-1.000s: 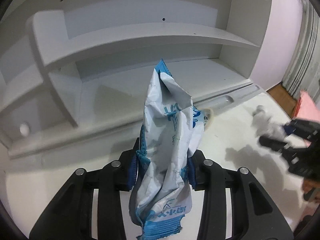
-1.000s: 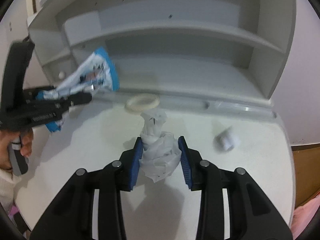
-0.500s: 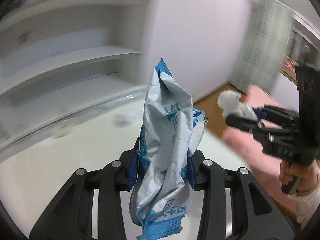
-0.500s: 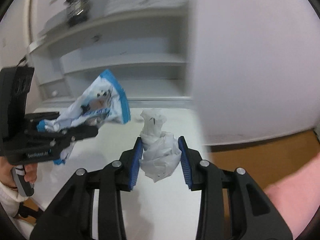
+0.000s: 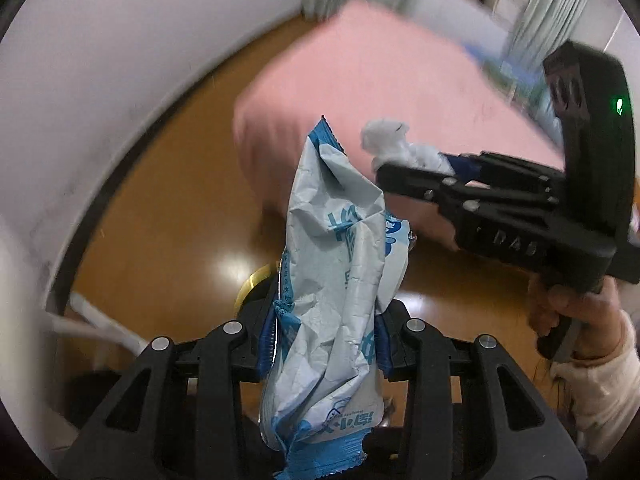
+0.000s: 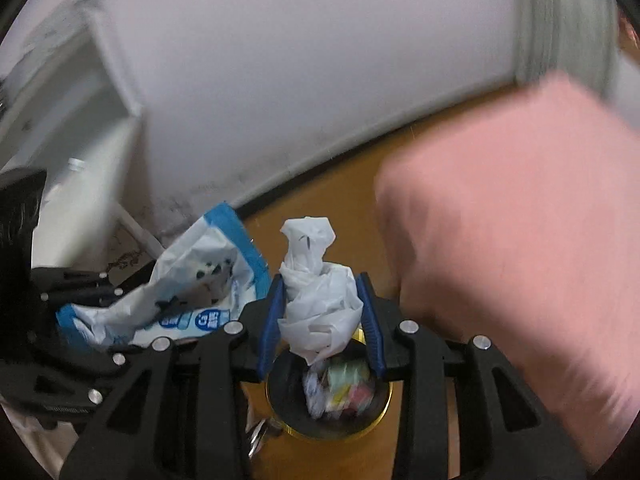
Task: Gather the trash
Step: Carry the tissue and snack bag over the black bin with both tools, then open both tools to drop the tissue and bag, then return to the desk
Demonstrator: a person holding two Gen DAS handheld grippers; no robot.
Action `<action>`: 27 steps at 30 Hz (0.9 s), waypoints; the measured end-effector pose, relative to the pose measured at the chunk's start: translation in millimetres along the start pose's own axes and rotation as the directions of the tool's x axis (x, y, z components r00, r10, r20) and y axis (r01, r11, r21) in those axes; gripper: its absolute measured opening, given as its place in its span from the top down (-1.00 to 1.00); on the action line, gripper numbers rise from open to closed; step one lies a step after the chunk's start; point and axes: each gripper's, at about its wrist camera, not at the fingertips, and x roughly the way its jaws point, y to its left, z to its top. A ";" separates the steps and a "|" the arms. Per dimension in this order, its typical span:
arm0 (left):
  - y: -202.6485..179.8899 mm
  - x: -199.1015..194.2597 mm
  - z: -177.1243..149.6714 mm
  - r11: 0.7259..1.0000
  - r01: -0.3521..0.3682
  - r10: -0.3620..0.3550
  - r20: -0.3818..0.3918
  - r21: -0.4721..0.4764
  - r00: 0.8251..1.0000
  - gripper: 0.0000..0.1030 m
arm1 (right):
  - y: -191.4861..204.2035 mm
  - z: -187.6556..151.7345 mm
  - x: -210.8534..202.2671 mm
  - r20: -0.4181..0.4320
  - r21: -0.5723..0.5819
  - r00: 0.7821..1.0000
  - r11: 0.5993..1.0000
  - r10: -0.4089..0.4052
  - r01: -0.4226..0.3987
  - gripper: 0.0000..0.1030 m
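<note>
Here both tongs tilt steeply downward.

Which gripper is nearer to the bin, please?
Right. The right gripper, clamping tissue, hangs right over the bin; the left gripper, with the wrapper, sits off beside it.

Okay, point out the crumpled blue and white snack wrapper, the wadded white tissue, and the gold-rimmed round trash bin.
blue and white snack wrapper [image 5: 336, 280], left wrist view, creased middle.
wadded white tissue [image 6: 320, 300], right wrist view, bunched middle.
gold-rimmed round trash bin [image 6: 384, 412], right wrist view, right rim.
</note>
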 end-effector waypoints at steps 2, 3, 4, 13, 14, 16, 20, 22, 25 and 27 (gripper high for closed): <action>6.9 58.3 -10.2 0.999 -0.029 0.027 -0.121 -0.019 0.992 0.26 | -23.6 -29.7 41.1 -0.088 0.074 0.996 0.997 0.027 -0.020 0.30; 11.9 79.4 -14.2 0.999 -0.043 0.038 -0.165 -0.030 0.986 0.26 | -35.6 -48.0 68.5 -0.151 0.129 0.987 0.991 0.060 -0.040 0.30; 18.2 105.0 -19.5 0.998 -0.051 0.039 -0.217 -0.046 0.975 0.26 | -45.0 -62.7 88.7 -0.200 0.173 0.976 0.984 0.086 -0.051 0.30; 38.3 160.8 -31.7 0.990 -0.093 0.054 -0.324 -0.107 0.945 0.24 | -68.2 -116.3 152.6 -0.332 0.305 0.929 0.950 0.167 -0.062 0.30; 37.7 161.3 -30.2 0.990 -0.099 0.062 -0.321 -0.103 0.945 0.23 | -66.2 -116.9 152.4 -0.331 0.310 0.928 0.949 0.170 -0.063 0.30; 31.3 160.4 -36.9 0.989 -0.103 0.065 -0.317 -0.106 0.946 0.22 | -67.6 -115.2 154.1 -0.332 0.312 0.928 0.948 0.170 -0.062 0.28; 31.0 157.5 -38.0 0.984 -0.119 0.078 -0.280 -0.130 0.957 -0.42 | -77.6 -113.3 158.3 -0.336 0.368 0.923 0.928 0.189 -0.056 -0.44; 31.1 153.5 -35.4 0.984 -0.110 0.072 -0.247 -0.143 0.966 -0.73 | -85.9 -111.2 154.0 -0.317 0.409 0.929 0.911 0.191 -0.048 -0.55; 20.7 137.3 -28.0 0.991 -0.080 0.058 -0.191 -0.108 0.980 -0.73 | -96.7 -99.1 135.3 -0.296 0.415 0.945 0.910 0.141 -0.006 -0.55; 5.4 101.3 -20.8 0.996 -0.063 0.058 -0.078 -0.062 0.995 -0.73 | -96.8 -85.4 112.5 -0.262 0.373 0.964 0.926 0.051 0.053 -0.55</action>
